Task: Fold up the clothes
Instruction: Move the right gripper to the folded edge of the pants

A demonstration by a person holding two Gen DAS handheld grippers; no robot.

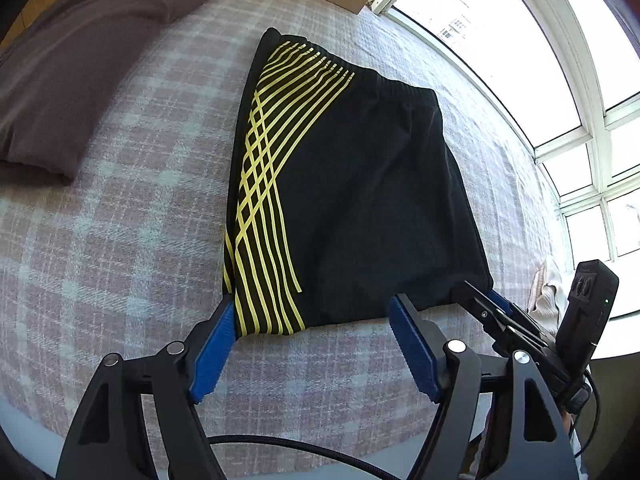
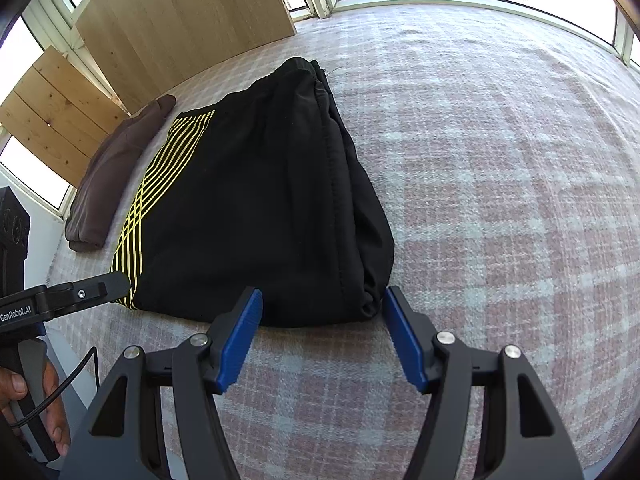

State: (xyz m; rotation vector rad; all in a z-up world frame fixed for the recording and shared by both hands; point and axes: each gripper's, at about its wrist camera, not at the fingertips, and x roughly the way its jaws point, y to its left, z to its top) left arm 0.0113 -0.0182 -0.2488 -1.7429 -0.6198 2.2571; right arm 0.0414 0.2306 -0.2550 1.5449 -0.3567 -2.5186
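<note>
Black shorts (image 1: 360, 184) with yellow stripes down one side lie folded flat on a plaid blanket (image 1: 120, 232). My left gripper (image 1: 316, 308) stands open at their near hem, its blue pads either side of the striped corner. In the right wrist view the shorts (image 2: 260, 208) show their seamed edge. My right gripper (image 2: 323, 300) is open too, its pads flanking the near right corner without squeezing the cloth. Each gripper shows in the other's view: the right one (image 1: 484, 304) at the shorts' corner, the left one (image 2: 100, 286) by the stripes, held by a hand (image 2: 36, 400).
A folded brown garment (image 1: 60, 80) lies on the blanket left of the shorts, also seen as the brown garment (image 2: 116, 168). Wooden panels (image 2: 180, 20) stand at the far edge. Windows (image 1: 540, 60) run along the right. Bare plaid blanket (image 2: 500, 180) stretches right of the shorts.
</note>
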